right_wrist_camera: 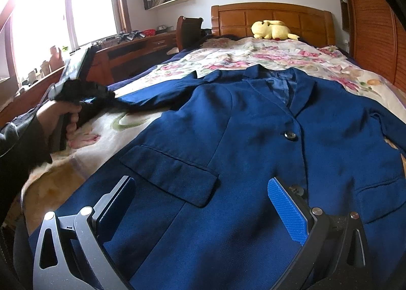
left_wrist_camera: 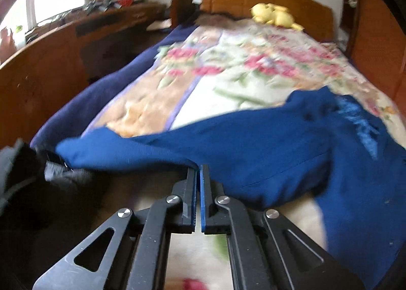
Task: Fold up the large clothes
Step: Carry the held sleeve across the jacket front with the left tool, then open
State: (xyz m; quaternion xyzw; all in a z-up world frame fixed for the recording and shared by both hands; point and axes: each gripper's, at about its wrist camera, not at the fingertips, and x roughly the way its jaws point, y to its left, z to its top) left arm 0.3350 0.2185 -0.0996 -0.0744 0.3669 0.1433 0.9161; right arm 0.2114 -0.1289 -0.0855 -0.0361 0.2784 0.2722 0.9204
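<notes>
So there's a big bed (right_wrist_camera: 330, 66) with a floral blanket (right_wrist_camera: 266, 59) over it and a wooden headboard (right_wrist_camera: 271, 18) at the far end, and spread out on top of the blanket is the jacket (right_wrist_camera: 228, 137), a dark blue blazer lying front side up with the collar pointing toward the headboard. It looks mostly flat: lapels open at the neck showing a shinier blue lining, one dark button (right_wrist_camera: 290, 135) done up at the middle, and a flap pocket (right_wrist_camera: 170, 173) on the side nearer the window. One sleeve (right_wrist_camera: 162, 92) stretches out toward the window side, and the end of it is pinched in the left gripper (left_wrist_camera: 198, 173), whose fingers are pressed together on the blue cloth; the left wrist view is pretty blurry but you can see the fabric pulled into the closed tips. The right gripper (right_wrist_camera: 203, 193) sits over the bottom hem with its fingers spread wide, blue pads on either side of the front panel, nothing clamped. A yellow plush toy (right_wrist_camera: 272, 29) lies up by the headboard. A long wooden desk (right_wrist_camera: 132, 48) runs under the window (right_wrist_camera: 63, 3).
</notes>
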